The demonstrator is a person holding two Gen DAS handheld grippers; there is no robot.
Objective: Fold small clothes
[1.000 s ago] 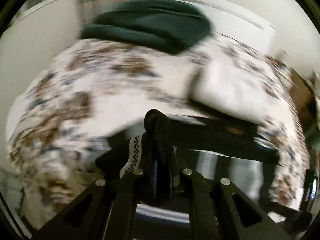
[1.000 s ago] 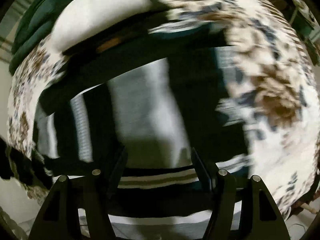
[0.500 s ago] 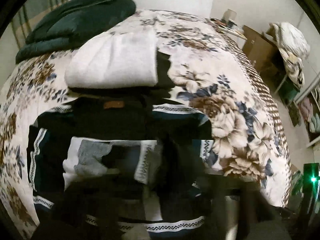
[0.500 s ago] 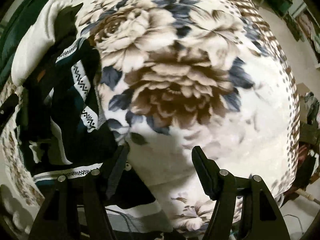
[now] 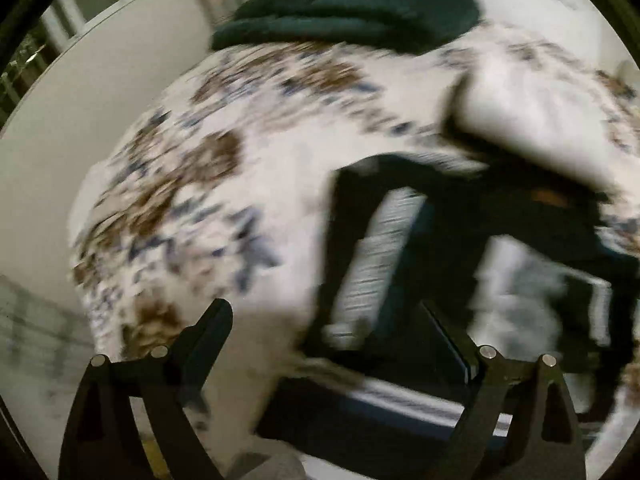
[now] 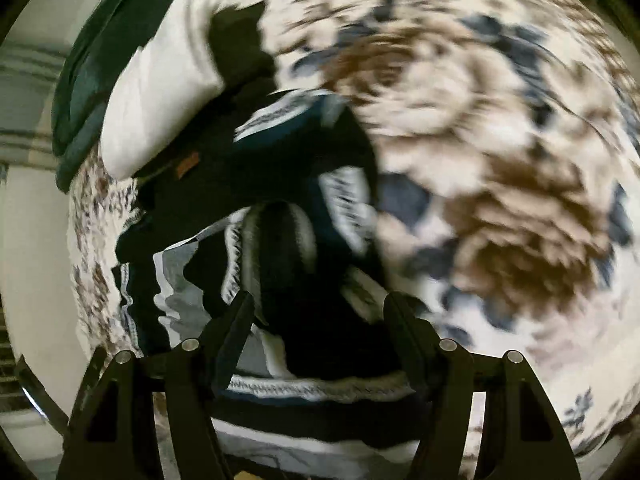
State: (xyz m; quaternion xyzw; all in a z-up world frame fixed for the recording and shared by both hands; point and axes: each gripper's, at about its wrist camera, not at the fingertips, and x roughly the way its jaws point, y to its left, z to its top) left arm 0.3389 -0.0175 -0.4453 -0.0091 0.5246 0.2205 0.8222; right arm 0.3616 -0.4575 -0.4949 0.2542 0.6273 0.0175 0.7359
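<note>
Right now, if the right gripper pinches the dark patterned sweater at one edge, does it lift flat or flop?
Likely flops: the dark patterned sweater already lies in soft folds and bunches. It probably drags on the floral bedspread rather than sliding. It overlaps the white folded garment, so pulling may disturb that.

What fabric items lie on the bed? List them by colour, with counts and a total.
Dark green folded blanket: 1
White folded garment: 1
Black folded garment with a tan label: 1
Dark patterned sweater with white bands: 1
Total: 4, all lying on the floral bedspread. Motion blur may hide more.
</note>
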